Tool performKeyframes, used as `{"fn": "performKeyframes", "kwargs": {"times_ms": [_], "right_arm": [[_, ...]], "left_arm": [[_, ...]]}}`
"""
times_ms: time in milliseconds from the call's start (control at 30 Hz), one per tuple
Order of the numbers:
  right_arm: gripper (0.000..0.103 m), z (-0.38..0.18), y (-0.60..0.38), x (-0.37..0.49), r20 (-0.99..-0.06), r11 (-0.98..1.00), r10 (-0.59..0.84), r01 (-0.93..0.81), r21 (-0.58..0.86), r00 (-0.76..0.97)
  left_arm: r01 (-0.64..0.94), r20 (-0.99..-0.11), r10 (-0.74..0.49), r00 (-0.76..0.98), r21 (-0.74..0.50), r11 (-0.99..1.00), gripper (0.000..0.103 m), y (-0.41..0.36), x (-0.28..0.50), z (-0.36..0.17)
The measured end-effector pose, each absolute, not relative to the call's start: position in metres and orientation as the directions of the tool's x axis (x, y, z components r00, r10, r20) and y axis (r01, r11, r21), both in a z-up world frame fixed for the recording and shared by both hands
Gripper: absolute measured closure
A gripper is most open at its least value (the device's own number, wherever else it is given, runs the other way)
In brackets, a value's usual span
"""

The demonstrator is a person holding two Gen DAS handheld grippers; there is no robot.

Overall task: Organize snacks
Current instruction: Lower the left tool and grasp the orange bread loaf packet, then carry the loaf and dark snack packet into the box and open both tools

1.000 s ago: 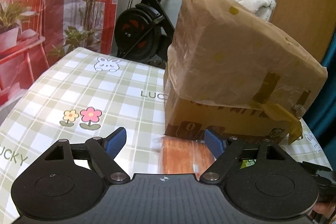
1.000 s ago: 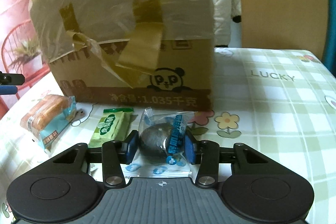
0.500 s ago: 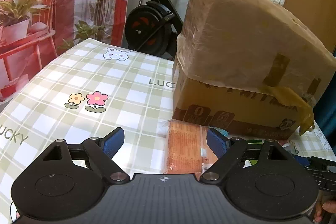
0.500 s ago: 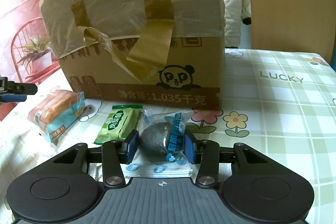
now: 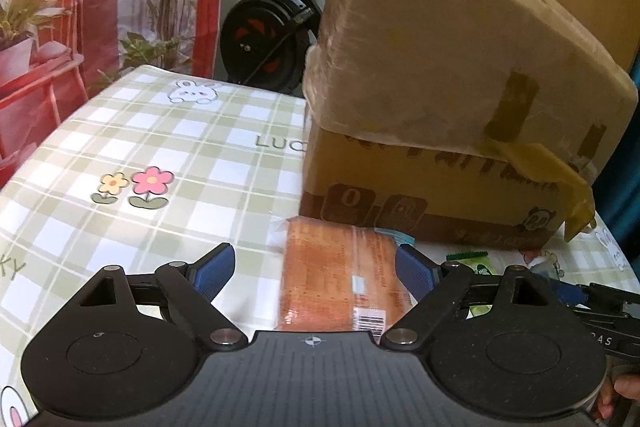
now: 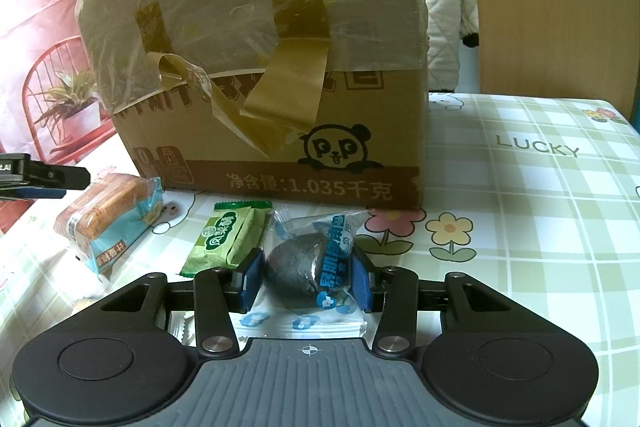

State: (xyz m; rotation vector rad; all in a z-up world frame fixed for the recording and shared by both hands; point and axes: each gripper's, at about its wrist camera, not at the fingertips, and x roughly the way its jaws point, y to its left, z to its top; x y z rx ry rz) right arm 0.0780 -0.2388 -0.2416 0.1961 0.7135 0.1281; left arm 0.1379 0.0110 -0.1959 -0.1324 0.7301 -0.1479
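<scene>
Sitting between the wide blue pads of the left gripper (image 5: 310,273), the orange cake pack (image 5: 340,287) isn't pinched yet, near the cardboard box (image 5: 432,195). Right gripper (image 6: 306,281) has the dark egg packet (image 6: 304,267) clamped. Slippery wrapper could squirt out if the left one closes off-center.

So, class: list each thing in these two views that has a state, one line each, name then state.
Left gripper: open, over the orange packet.
Right gripper: shut on the dark snack.
Dark snack: gripped, wrapped.
Orange packet: lying flat, sealed.
Green packet: lying flat.
Cardboard box: closed, tape peeling.
</scene>
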Motion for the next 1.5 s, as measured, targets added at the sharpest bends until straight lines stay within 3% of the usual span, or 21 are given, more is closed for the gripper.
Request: {"fn": "performKeyframes", "kwargs": {"times_ms": [300,433,767,1233,1500], "right_arm": [[0.061,-0.241,-0.239,0.078,-0.636,0.974,0.183,-0.050,0.222,0.750],[0.061,-0.241,-0.238,0.078,-0.636,0.974,0.183,-0.049,0.223,0.750],[0.062,-0.237,-0.237,0.074,-0.629,0.976,0.170,-0.044,0.211,0.758],[0.062,-0.196,-0.260,0.028,-0.553,0.967,0.096,0.055,0.250,0.828],[0.062,-0.121,-0.278,0.032,-0.384,0.968,0.056,0.044,0.246,0.921]], "left_arm": [[0.146,-0.709,-0.155,0.687,-0.074,0.986,0.015,-0.020,0.153,-0.221],[0.158,-0.701,-0.168,0.693,-0.080,0.984,0.029,-0.023,0.147,-0.223],[0.162,-0.669,-0.207,0.714,-0.130,0.978,0.030,-0.005,0.119,-0.202],[0.078,-0.580,-0.158,0.799,-0.161,0.984,0.030,0.025,0.089,-0.161],[0.091,-0.418,-0.145,0.897,-0.147,0.985,0.030,0.032,0.090,-0.097]]}}
